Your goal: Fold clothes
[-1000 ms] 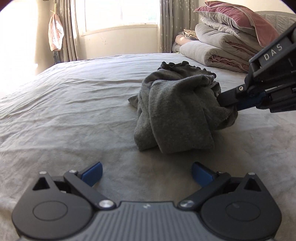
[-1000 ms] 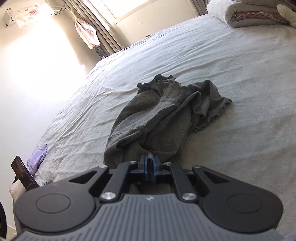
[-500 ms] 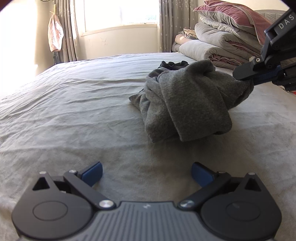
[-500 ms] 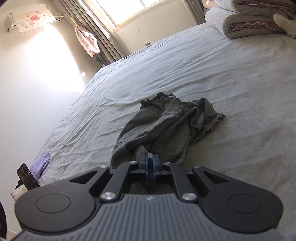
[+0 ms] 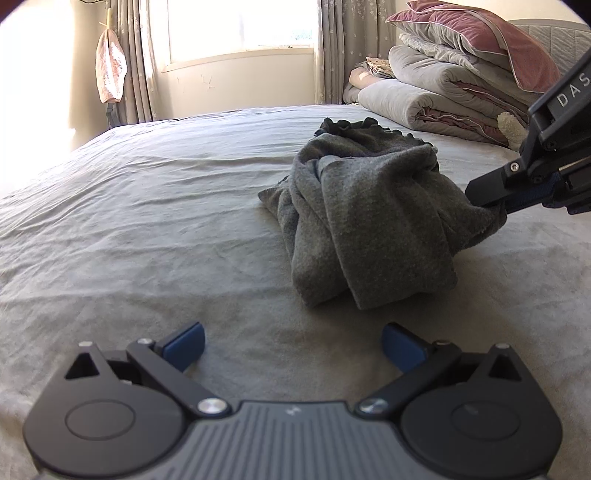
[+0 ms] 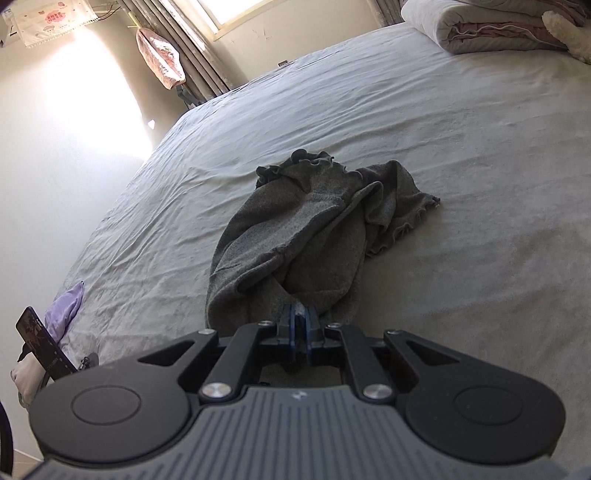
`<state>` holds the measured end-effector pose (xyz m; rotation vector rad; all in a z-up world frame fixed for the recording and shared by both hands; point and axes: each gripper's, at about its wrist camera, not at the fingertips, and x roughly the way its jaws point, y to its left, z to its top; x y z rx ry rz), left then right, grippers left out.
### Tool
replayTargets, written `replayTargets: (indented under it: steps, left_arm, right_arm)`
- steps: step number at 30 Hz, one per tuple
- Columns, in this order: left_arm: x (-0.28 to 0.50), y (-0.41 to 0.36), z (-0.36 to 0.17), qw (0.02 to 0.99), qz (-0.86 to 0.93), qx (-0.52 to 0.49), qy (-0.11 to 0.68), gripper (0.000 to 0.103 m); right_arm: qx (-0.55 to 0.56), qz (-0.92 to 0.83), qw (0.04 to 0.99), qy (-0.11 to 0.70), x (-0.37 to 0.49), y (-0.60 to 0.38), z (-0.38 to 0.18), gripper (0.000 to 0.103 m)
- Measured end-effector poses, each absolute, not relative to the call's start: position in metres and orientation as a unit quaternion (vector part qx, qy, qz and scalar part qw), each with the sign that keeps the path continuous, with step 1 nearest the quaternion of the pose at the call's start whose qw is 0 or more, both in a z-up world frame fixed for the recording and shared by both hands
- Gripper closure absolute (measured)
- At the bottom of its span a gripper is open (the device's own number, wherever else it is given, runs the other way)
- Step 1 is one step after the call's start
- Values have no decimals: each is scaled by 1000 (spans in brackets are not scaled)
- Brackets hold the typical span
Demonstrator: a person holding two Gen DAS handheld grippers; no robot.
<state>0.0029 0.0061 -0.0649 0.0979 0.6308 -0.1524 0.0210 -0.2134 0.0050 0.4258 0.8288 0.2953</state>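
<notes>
Grey knit garment [image 5: 369,221], bunched, pinched at one edge by my right gripper [image 6: 300,322] for spreading; my left gripper [image 5: 291,345] waits nearby, jaws apart.

Both views are lit by strong daylight from the window [image 5: 240,29], which is blown out to white. A glare patch is cast on the wall [image 6: 92,92] in the right wrist view, and the left edge of the left wrist view is washed out. Soft shadows are thrown on the bed [image 5: 147,206]. Straight lines are bent by fisheye distortion, and dark vignetting is seen in the corners. Focus is sharp throughout.
</notes>
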Motion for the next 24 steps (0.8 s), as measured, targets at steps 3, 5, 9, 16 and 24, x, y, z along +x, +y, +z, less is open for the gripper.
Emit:
replayTargets:
  steps: [3, 5, 9, 16, 24]
  left_arm:
    - [3, 6, -65, 947, -75, 48, 310, 0]
    - [3, 6, -65, 947, -75, 48, 310, 0]
    - [3, 6, -65, 947, -75, 48, 310, 0]
    - [3, 6, -64, 947, -73, 51, 308, 0]
    - [5, 9, -60, 944, -81, 44, 316, 0]
  right_arm:
    - [212, 138, 880, 402, 21, -216, 4, 89]
    - [213, 133, 880, 404, 22, -218, 3, 84]
    - [219, 114, 880, 406, 27, -223, -1, 53]
    - [243, 98, 877, 402, 38, -234, -11, 51]
    - [337, 141, 866, 341, 36, -238, -7, 51]
